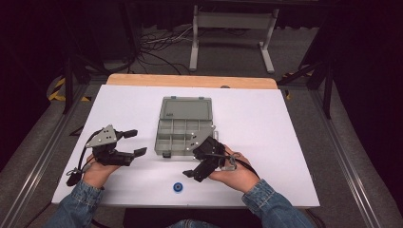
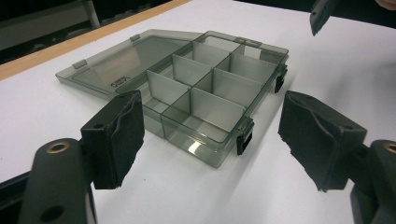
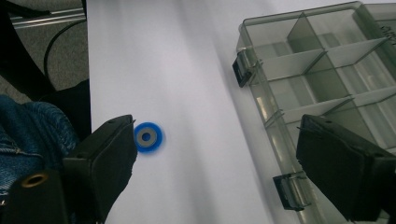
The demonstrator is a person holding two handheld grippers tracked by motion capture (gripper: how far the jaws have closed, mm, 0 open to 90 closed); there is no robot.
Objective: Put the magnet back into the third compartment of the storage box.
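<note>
A smoky grey compartment box point(image 1: 177, 137) lies open in the middle of the white table, its lid point(image 1: 185, 108) flat behind it and its compartments looking empty. A small blue ring point(image 1: 178, 187) rests near the table's front edge. My left gripper point(image 1: 135, 142) stands open left of the box, its jaws pointing at the box point(image 2: 205, 93). My right gripper point(image 1: 194, 160) is open at the box's front right corner, pointing left. In the right gripper view one jaw sits beside the blue ring point(image 3: 148, 136) and the other over the box's edge point(image 3: 280, 116). Neither gripper point(image 2: 212, 112) point(image 3: 219, 140) holds anything.
The white table point(image 1: 266, 123) has a wooden strip along its far edge. Black latches point(image 2: 244, 136) stick out from the box's front. A jaw of the other gripper point(image 2: 320, 14) shows at the top right of the left gripper view. A denim sleeve point(image 3: 28, 126) lies at the near side.
</note>
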